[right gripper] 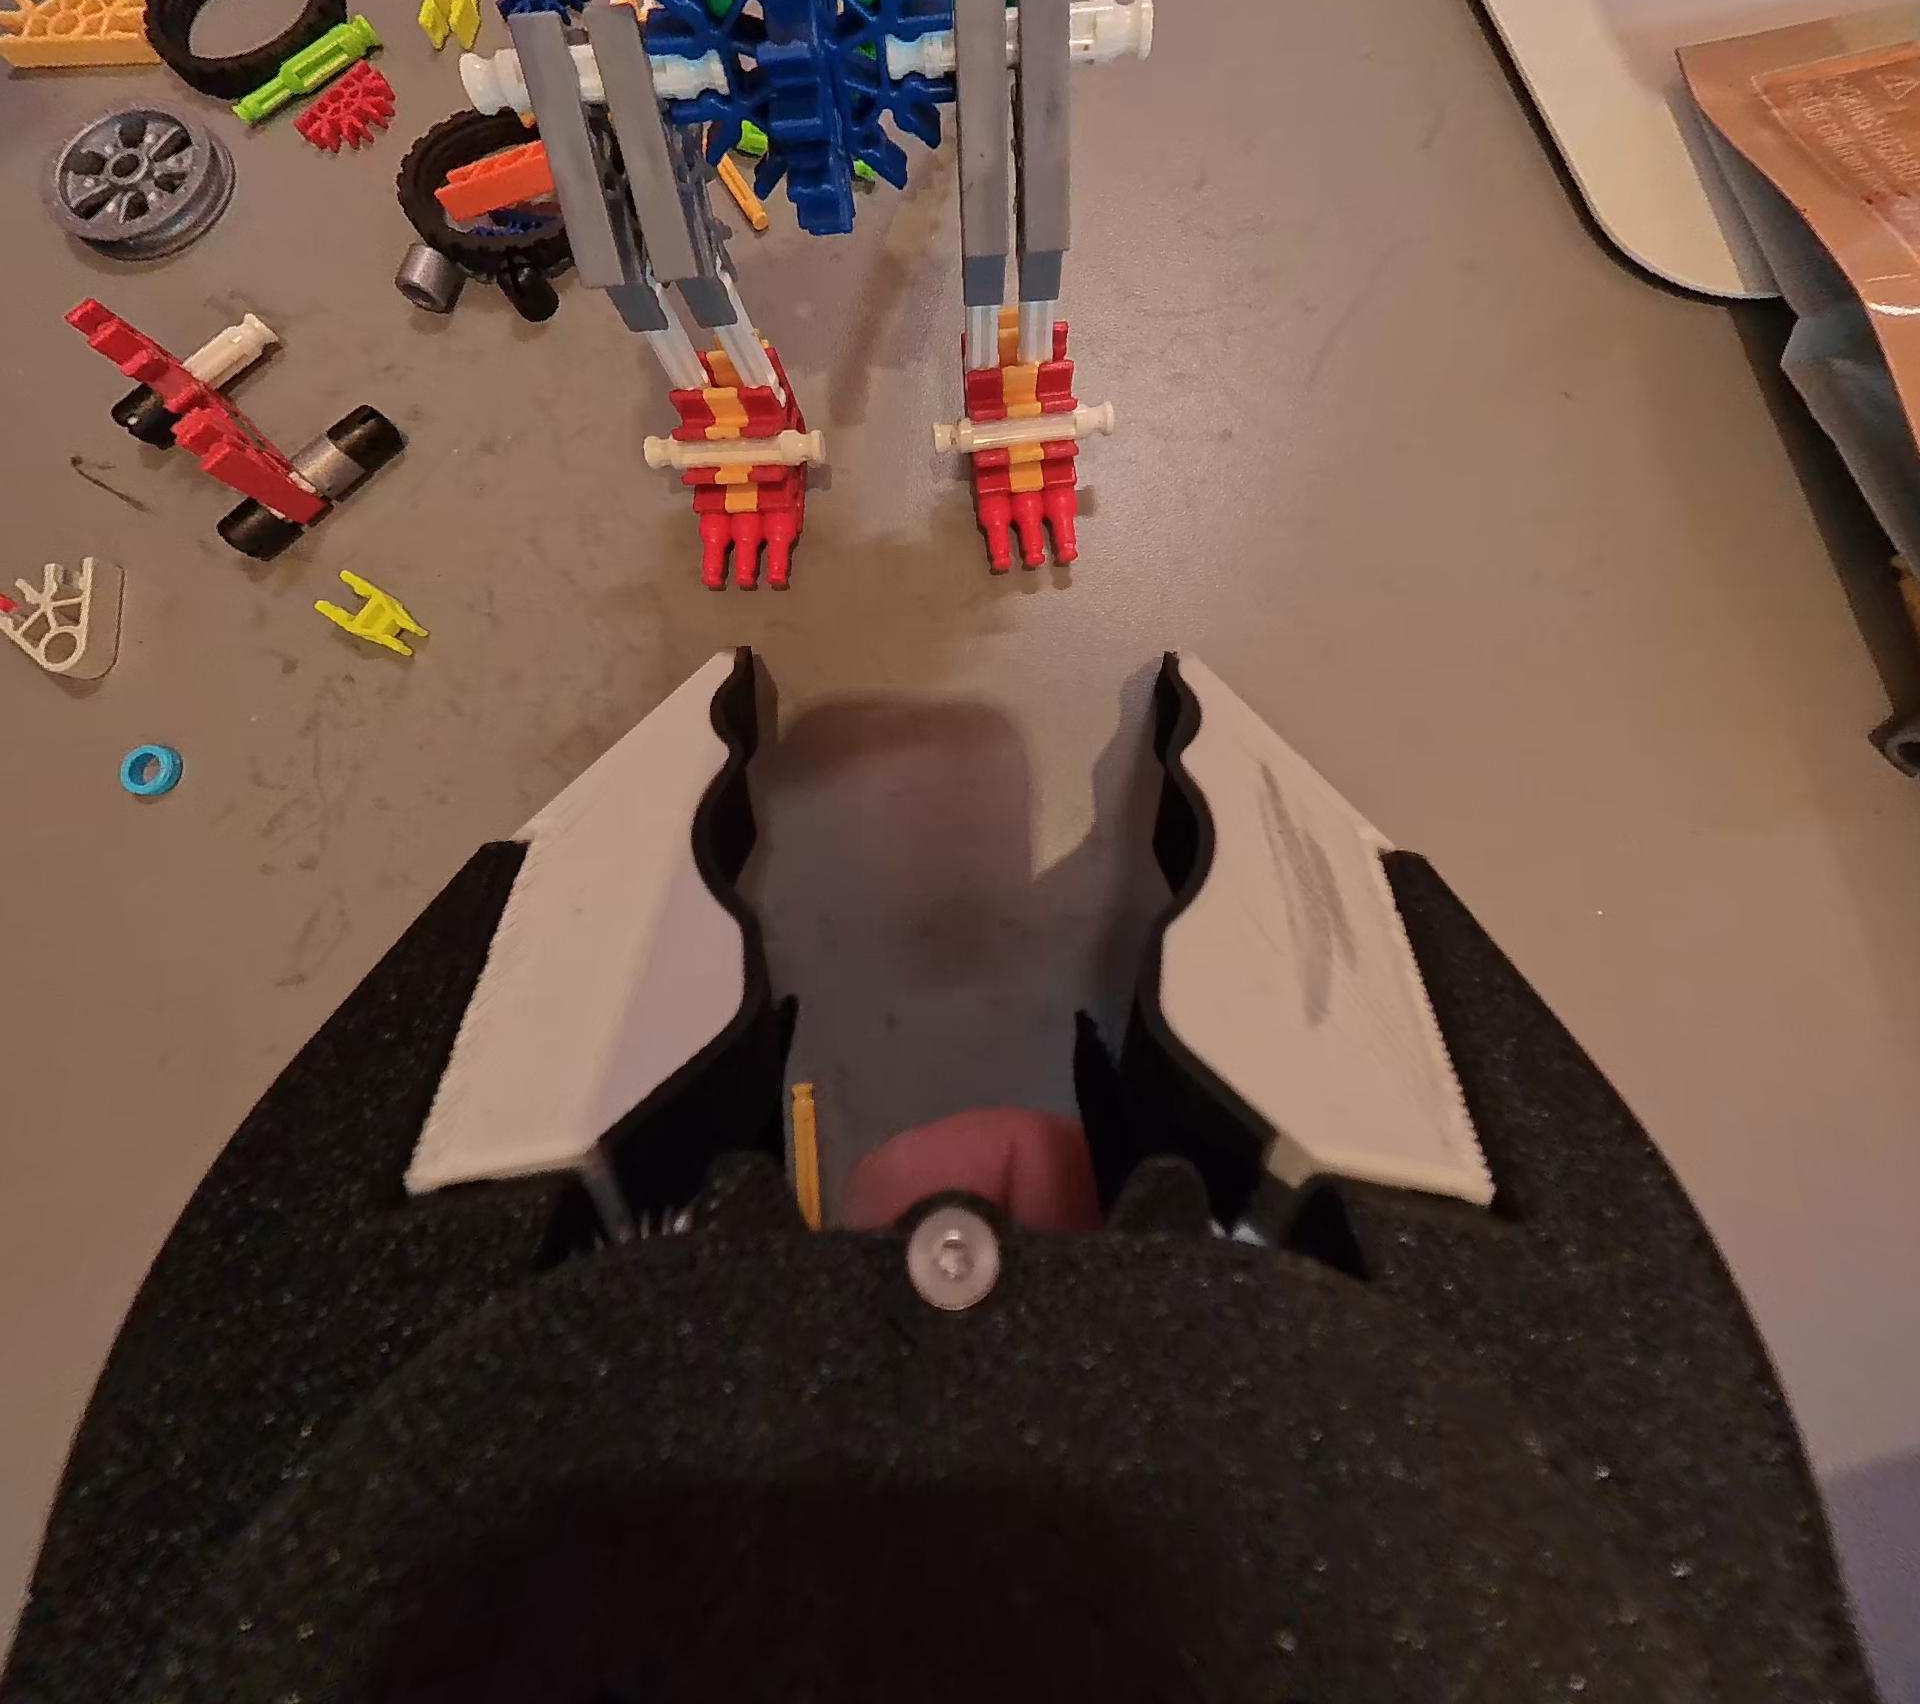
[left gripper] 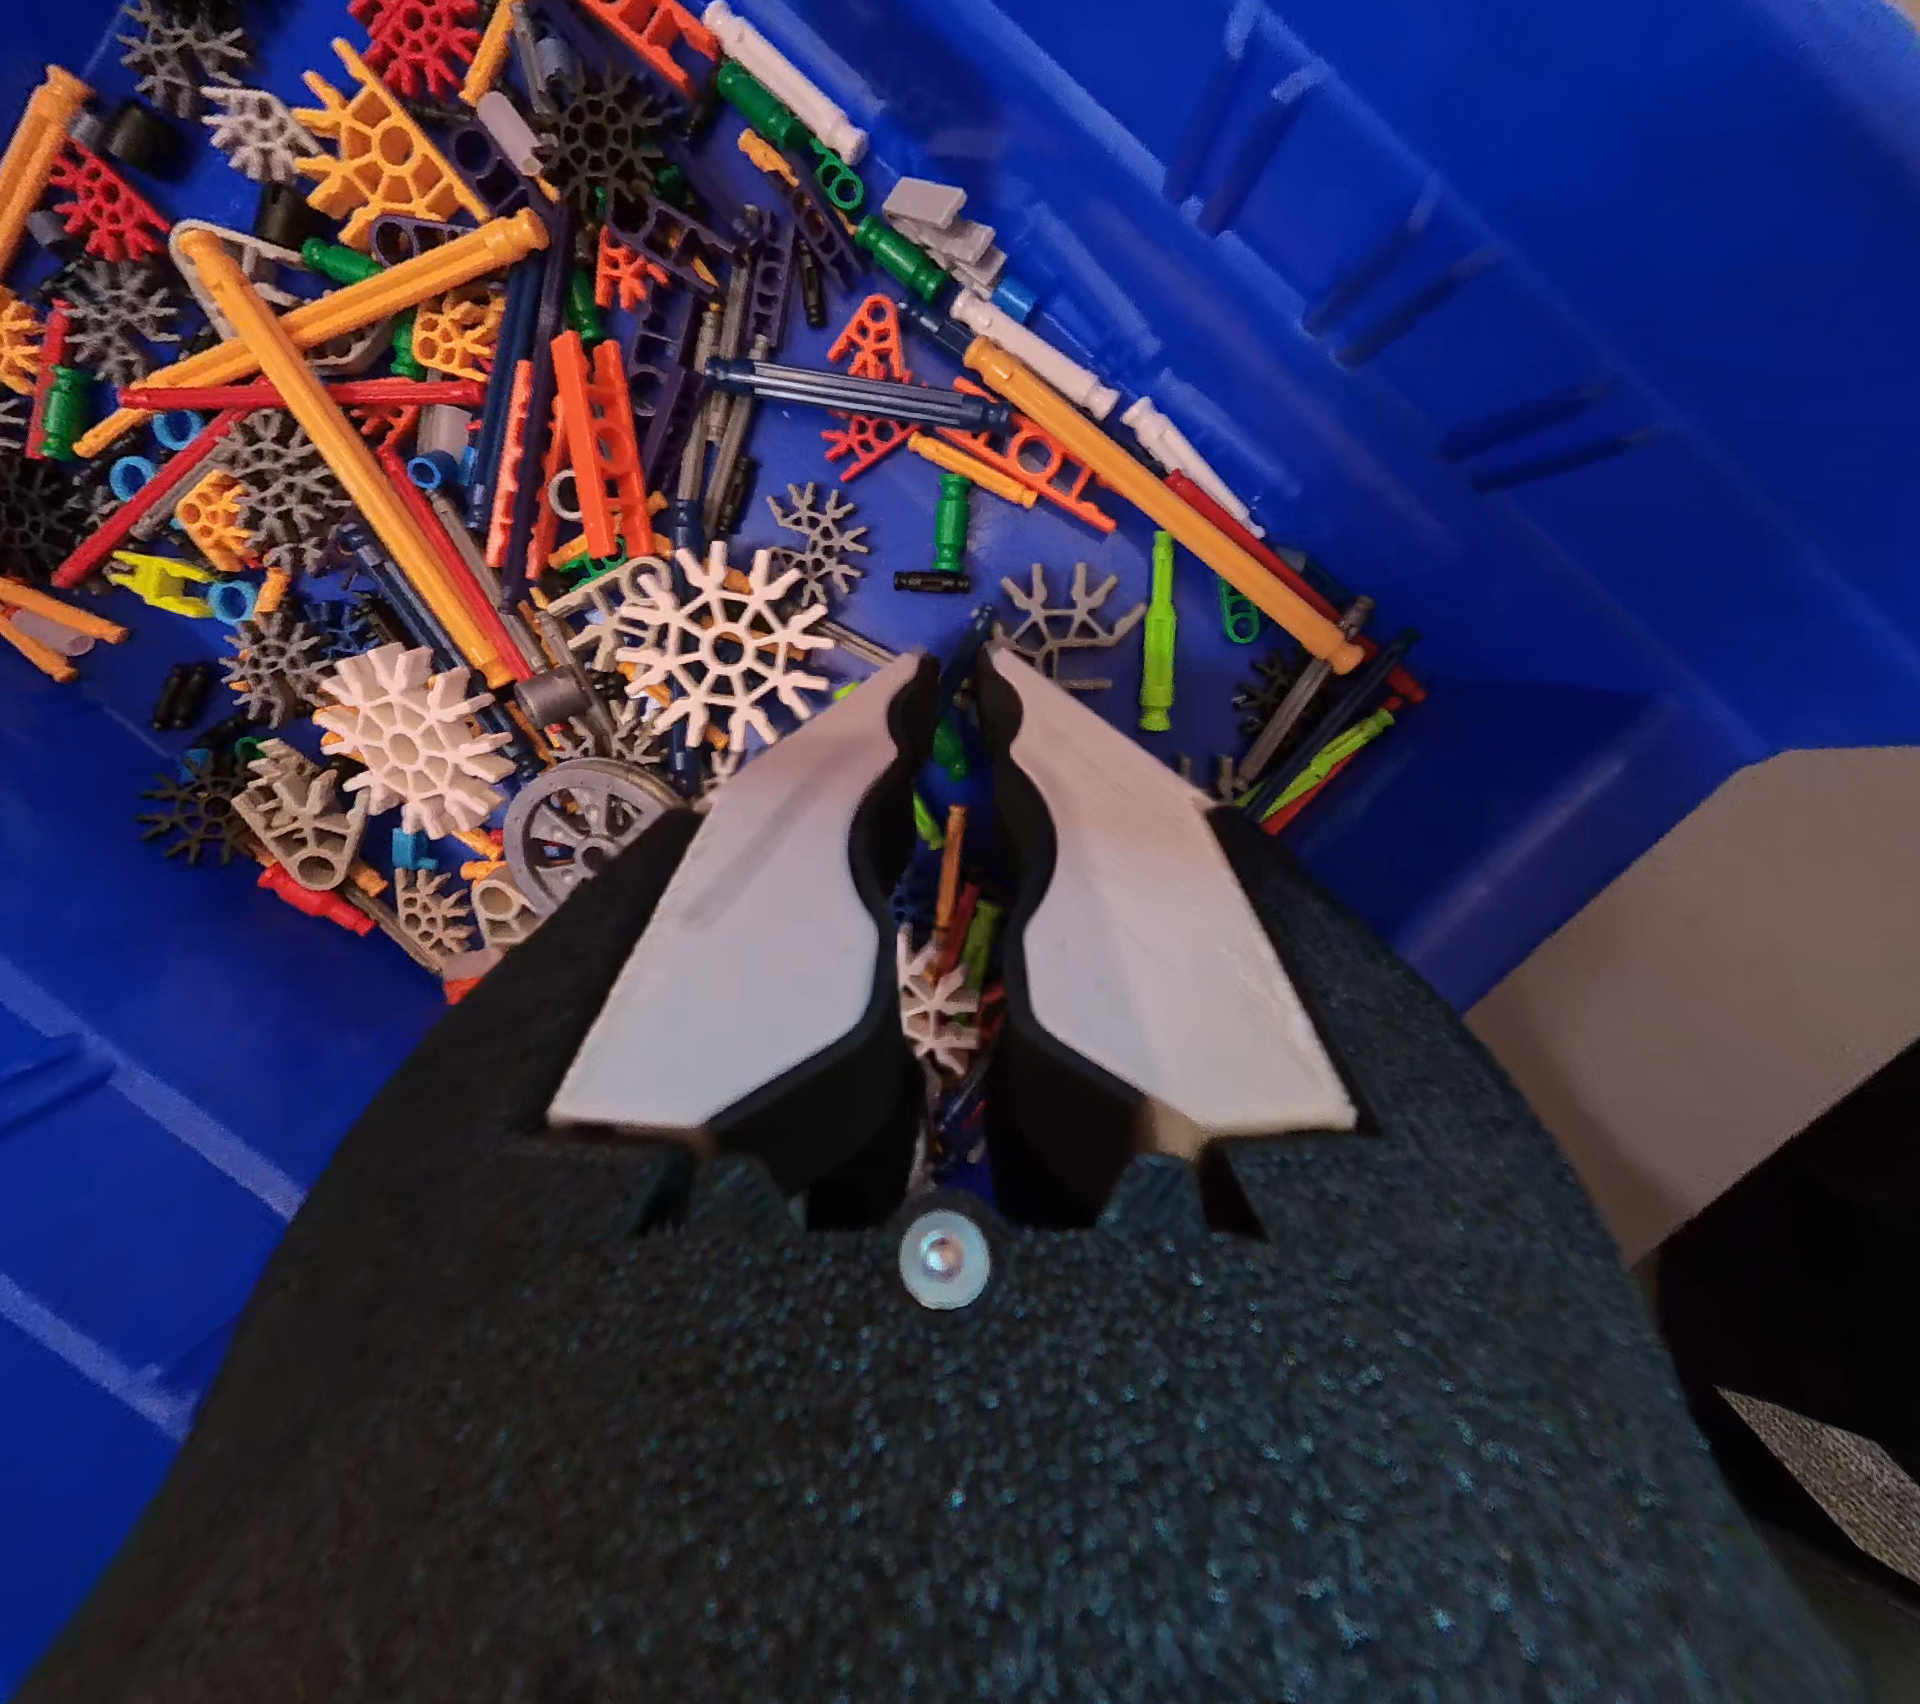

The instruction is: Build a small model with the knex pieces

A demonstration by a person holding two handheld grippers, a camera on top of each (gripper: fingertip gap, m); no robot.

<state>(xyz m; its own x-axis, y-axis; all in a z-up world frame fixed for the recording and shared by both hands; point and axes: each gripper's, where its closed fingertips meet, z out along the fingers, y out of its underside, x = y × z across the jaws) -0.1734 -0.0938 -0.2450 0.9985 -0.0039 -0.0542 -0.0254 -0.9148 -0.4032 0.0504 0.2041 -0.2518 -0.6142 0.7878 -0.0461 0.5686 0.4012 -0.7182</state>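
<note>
My left gripper hovers over a blue plastic bin full of loose construction-toy rods and snowflake connectors. Its jaws are nearly closed on a thin dark blue rod that sticks out past the tips. A white snowflake connector lies just left of the tips. My right gripper is open and empty above a grey table. It faces a built figure with a blue connector body, grey legs and red feet, a short way in front of the tips.
Loose parts lie at the table's left: a black tyre, a grey wheel hub, a red-and-black axle piece, a yellow-green clip, a blue ring. A grey tray and a brown packet sit at right. The tips of one gripper are about 40 centimetres away from the tips of the other. The white snowflake connector is about 4 centimetres from my left fingertips.
</note>
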